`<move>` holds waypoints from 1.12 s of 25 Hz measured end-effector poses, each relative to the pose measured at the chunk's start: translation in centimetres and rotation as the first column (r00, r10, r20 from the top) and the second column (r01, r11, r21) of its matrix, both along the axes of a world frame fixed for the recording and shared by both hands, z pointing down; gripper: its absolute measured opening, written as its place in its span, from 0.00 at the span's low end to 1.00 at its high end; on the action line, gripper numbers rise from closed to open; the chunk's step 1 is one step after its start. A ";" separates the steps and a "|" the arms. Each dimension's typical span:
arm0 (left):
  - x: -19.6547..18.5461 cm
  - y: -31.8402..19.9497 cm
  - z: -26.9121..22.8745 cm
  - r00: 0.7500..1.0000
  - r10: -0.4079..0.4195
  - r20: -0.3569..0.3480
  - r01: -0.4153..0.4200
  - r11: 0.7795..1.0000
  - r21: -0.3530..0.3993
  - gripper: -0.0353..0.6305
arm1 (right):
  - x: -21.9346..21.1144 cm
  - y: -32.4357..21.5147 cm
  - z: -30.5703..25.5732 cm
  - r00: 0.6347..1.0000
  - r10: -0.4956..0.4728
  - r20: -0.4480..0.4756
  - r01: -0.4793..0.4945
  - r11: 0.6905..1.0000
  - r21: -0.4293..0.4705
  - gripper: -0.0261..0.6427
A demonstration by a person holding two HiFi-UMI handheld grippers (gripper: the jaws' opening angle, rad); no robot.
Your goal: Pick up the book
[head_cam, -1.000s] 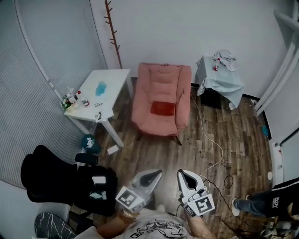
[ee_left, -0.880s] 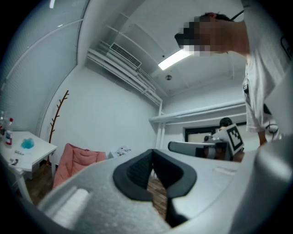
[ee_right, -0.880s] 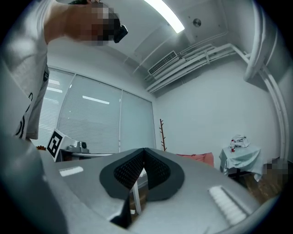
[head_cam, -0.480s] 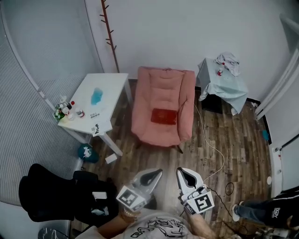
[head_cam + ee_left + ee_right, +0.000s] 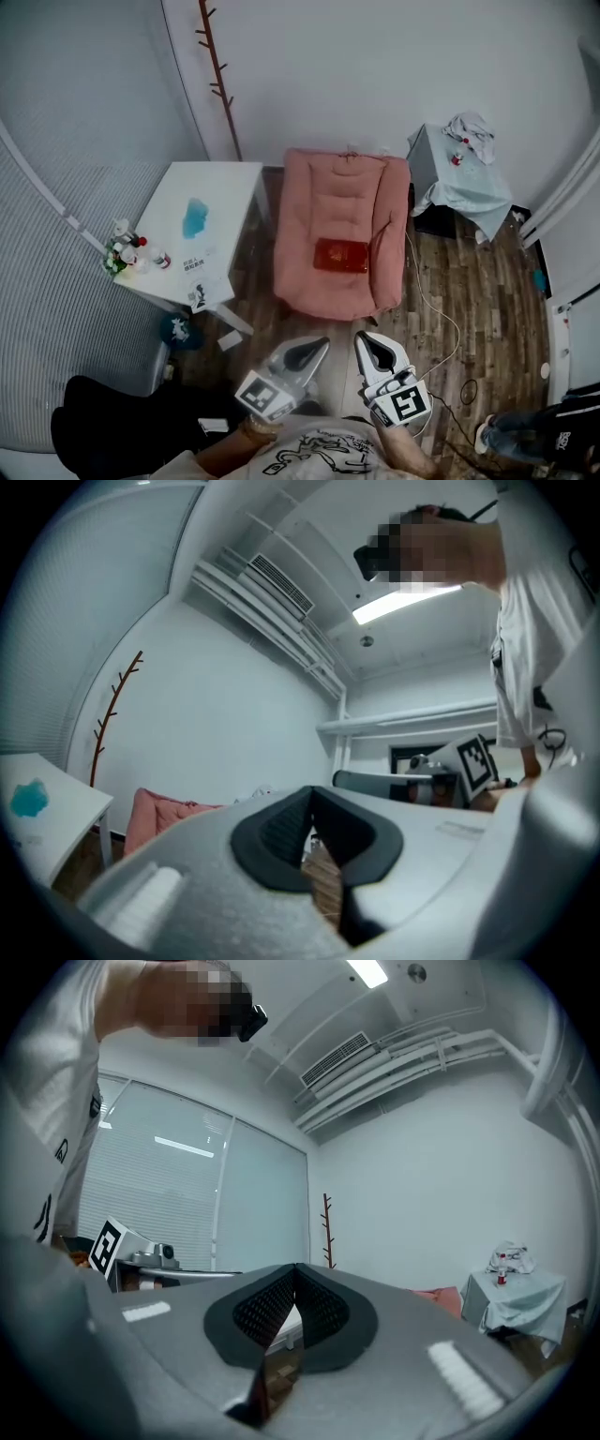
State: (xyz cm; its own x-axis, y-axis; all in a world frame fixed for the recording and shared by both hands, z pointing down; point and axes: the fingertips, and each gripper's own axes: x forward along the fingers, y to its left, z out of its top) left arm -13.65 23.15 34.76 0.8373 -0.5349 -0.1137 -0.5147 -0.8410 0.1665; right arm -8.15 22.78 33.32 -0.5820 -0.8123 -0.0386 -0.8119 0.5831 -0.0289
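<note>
white-walled room: the book (image 5: 340, 255) lies untouched on the chair (image 5: 342, 187), well ahead of the left claw (image 5: 322, 344) and right claw (image 5: 363, 340), both closed and empty; approach and pickup remain.

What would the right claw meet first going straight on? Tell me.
Probably nothing near: the right claw aims over the white table, toward the wall by the coat rack. Depth unclear.
</note>
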 end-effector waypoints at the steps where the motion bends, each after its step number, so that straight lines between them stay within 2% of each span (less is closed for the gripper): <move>1: -0.2 -1.1 0.0 1.000 0.006 0.001 -0.006 1.000 0.003 0.06 | -0.3 -1.1 0.0 1.000 0.003 -0.001 -0.003 1.000 -0.002 0.05; 7: -1.6 -6.2 1.1 1.000 0.008 0.018 -0.008 1.000 0.006 0.06 | -1.8 -5.5 1.5 1.000 -0.011 -0.008 0.011 0.999 -0.034 0.05; 13: -1.9 -9.2 2.5 1.000 -0.013 0.016 0.013 0.999 -0.046 0.06 | -1.8 -8.5 3.1 1.000 -0.015 -0.010 0.015 0.998 -0.066 0.05; 22: 3.2 -15.3 3.9 0.999 -0.006 0.035 0.009 0.996 -0.090 0.06 | 3.7 -14.8 4.2 1.000 0.006 0.018 -0.005 0.997 -0.082 0.05; 28: 8.1 -21.2 4.6 0.998 -0.024 0.051 0.027 0.997 -0.074 0.06 | 9.3 -20.7 4.9 1.000 0.002 0.025 0.000 0.996 -0.086 0.05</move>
